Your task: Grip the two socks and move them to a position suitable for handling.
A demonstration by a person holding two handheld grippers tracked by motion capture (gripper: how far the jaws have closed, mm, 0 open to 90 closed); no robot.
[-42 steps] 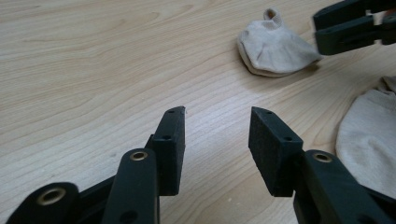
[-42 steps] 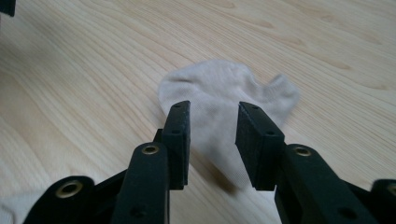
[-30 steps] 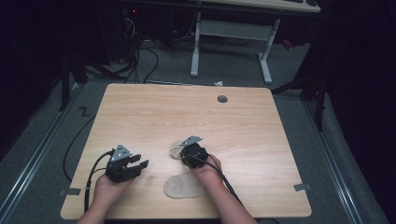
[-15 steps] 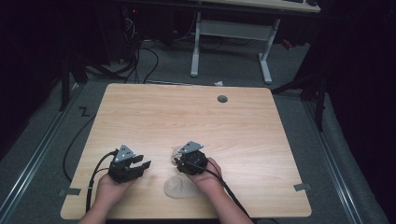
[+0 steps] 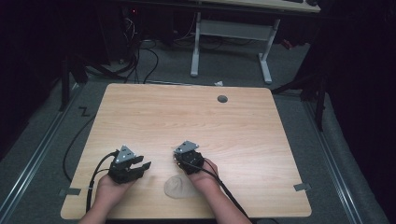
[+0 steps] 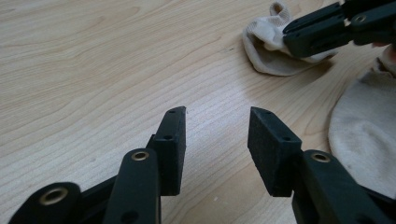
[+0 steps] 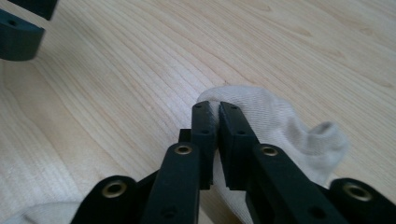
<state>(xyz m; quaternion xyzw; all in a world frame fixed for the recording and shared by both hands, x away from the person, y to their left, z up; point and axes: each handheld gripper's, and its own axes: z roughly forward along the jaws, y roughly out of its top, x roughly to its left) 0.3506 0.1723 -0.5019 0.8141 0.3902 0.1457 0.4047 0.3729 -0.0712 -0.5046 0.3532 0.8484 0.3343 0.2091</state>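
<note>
Jaws on the right gripper (image 7: 218, 108) are pressed together on a fold of a cream sock (image 7: 280, 126), pinching the cloth at its near edge, while the jaws on the left gripper (image 6: 215, 114) stand well apart over bare wood and hold nothing. That pinched sock lies on the wooden table (image 5: 196, 116) near the person's edge, and from the left gripper view it sits beyond and to the right of the open jaws. A second cream sock (image 5: 176, 186) lies flat just nearer the person than the pinched sock, beside the right hand (image 5: 203, 173). Both pieces look light, soft and limp, so either one will likely sag and stretch when lifted rather than keep its shape. A hold on a bunched edge or on the cuff seems safer than a single thin layer, which could slip free. The left hand (image 5: 108, 189) rests to the left of the flat sock.
</note>
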